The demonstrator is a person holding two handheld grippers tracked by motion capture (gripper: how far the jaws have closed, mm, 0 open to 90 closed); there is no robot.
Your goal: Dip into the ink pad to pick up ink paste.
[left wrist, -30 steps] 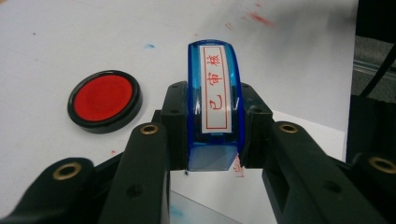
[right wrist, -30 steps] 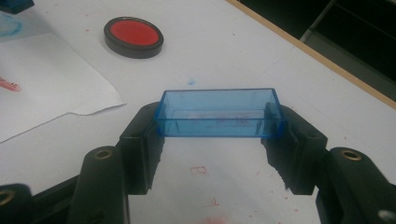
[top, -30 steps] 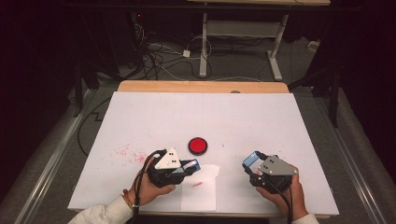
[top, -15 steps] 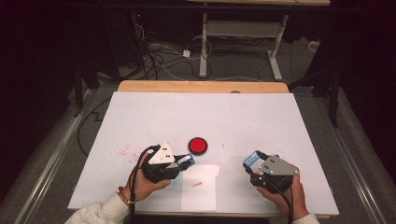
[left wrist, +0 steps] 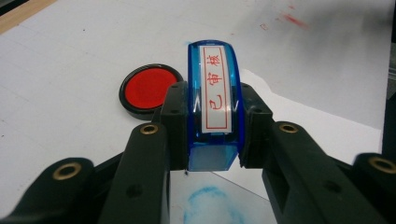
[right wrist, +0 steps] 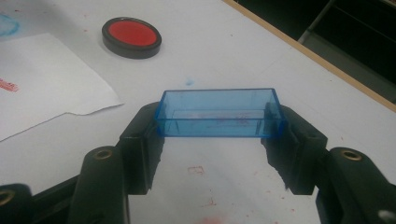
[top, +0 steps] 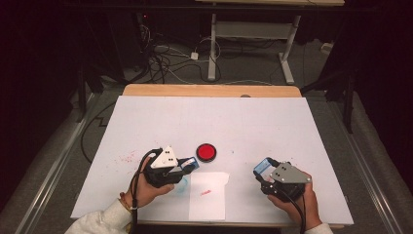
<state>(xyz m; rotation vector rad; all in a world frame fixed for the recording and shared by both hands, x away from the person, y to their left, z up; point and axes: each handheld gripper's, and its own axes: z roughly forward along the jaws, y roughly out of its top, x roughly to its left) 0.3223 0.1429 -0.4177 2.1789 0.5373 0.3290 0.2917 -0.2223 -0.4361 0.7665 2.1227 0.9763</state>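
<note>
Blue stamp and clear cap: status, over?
Left tool shut on blue plastic stamp. Right tool shut on clear blue cap. Nothing in the way.

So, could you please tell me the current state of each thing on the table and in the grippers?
Left gripper: shut on the blue stamp.
Blue stamp: uncapped, held clear of the table.
Right gripper: shut on the stamp cap.
Stamp cap: off the stamp, empty, gripped at both ends.
Red ink pad: open, lying flat.
Paper sheet: flat, bearing one red stamp mark.
Table: smudged red and blue.
</note>
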